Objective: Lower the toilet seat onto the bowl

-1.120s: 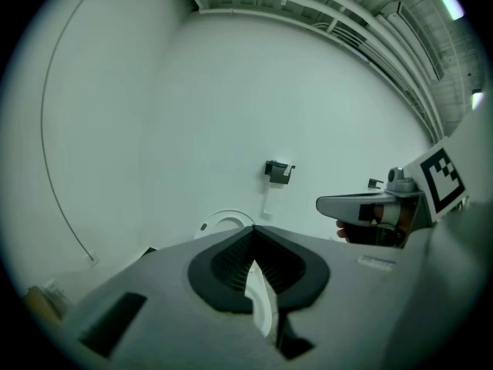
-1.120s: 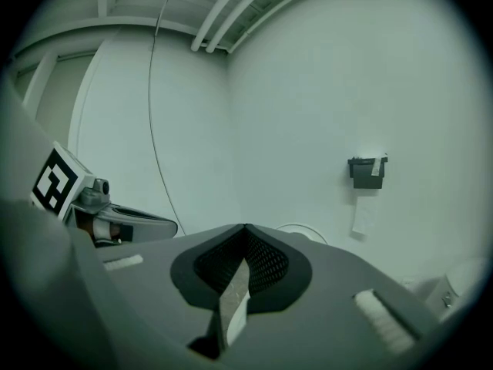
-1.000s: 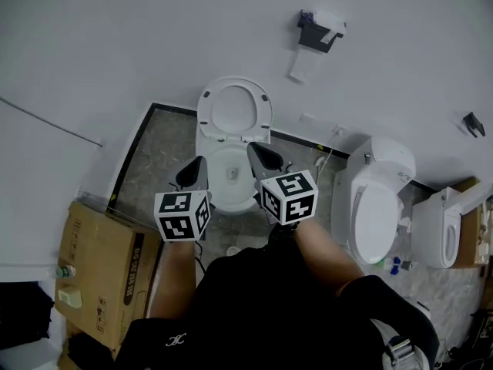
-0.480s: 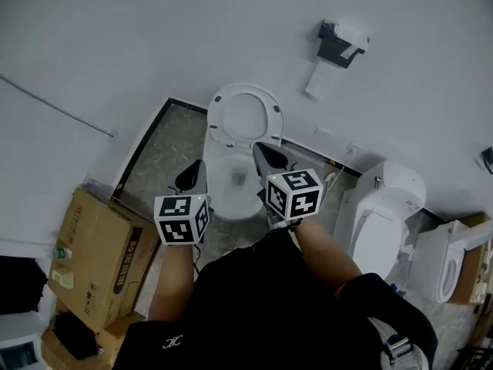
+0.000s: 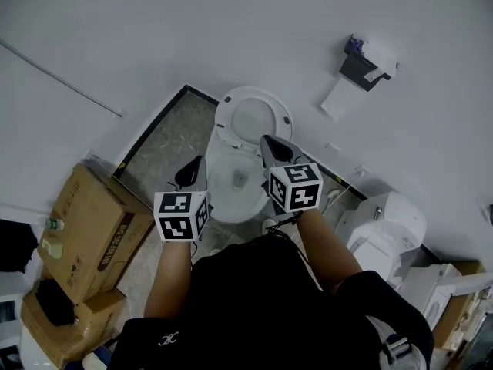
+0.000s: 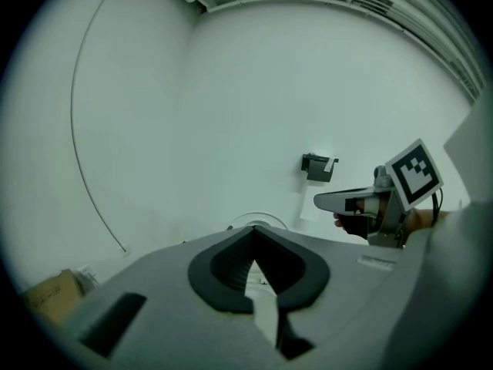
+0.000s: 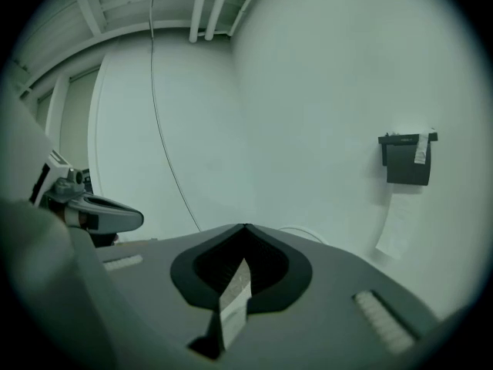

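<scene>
A white toilet stands against the wall, its seat (image 5: 253,118) raised upright above the open bowl (image 5: 233,182). My left gripper (image 5: 194,165) hovers over the bowl's left rim, jaws together with nothing between them. My right gripper (image 5: 269,140) is held higher, its tips in front of the seat's lower right edge, jaws shut and empty. Contact with the seat cannot be judged. The seat's top curve (image 6: 258,218) peeks over the left gripper (image 6: 253,227) in its own view. It shows likewise (image 7: 304,233) beyond the right gripper (image 7: 245,227).
A toilet paper holder (image 5: 368,60) with a hanging strip is on the wall to the right. Cardboard boxes (image 5: 85,230) stand at the left. Other white toilets (image 5: 385,230) crowd the right floor. The person's legs fill the lower middle.
The head view has swung, so the toilet now sits further right and lower in it. My right gripper has risen toward the raised seat. The left gripper has hardly moved.
</scene>
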The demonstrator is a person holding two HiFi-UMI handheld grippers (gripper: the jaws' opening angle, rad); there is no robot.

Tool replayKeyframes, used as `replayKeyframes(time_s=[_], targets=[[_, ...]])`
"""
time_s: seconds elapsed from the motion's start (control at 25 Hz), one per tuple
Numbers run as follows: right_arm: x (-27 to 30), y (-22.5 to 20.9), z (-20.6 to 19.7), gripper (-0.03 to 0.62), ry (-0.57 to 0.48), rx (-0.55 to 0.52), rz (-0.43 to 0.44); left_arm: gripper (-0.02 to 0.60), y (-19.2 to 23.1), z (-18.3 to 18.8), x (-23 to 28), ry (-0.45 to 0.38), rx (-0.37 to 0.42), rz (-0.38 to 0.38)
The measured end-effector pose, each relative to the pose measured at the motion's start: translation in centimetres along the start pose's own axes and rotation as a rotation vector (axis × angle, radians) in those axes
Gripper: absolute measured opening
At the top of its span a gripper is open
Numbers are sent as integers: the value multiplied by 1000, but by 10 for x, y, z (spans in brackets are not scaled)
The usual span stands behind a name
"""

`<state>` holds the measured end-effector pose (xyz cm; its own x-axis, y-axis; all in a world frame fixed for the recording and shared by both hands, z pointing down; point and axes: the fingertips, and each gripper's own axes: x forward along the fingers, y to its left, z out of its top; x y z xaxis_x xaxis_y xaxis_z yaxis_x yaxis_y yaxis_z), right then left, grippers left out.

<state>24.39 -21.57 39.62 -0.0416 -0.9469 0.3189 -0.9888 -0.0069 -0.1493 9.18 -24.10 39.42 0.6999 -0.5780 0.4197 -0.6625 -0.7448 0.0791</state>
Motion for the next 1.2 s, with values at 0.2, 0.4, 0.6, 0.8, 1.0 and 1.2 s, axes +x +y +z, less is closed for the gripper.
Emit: replayKeyframes(time_s=[0.2, 0.4, 0.6, 0.8, 1.0, 1.2], targets=[[29, -46, -1, 9, 47, -218, -55, 8, -8, 1, 21, 25, -12, 50], [67, -93, -4, 46, 86, -383, -59, 8, -16, -3, 34, 53, -23, 113], [117, -131, -14, 67, 169, -463, -17, 8, -15, -8, 40, 79, -50, 202], [159, -156, -35, 67, 256, -555, 7, 8, -12, -16, 35, 99, -88, 290], [200, -182, -63, 75, 352, -625, 20, 8, -15, -23, 37, 111, -129, 349], [229, -199, -78, 86, 416, -656, 9, 8, -12, -24, 33, 123, -139, 400]])
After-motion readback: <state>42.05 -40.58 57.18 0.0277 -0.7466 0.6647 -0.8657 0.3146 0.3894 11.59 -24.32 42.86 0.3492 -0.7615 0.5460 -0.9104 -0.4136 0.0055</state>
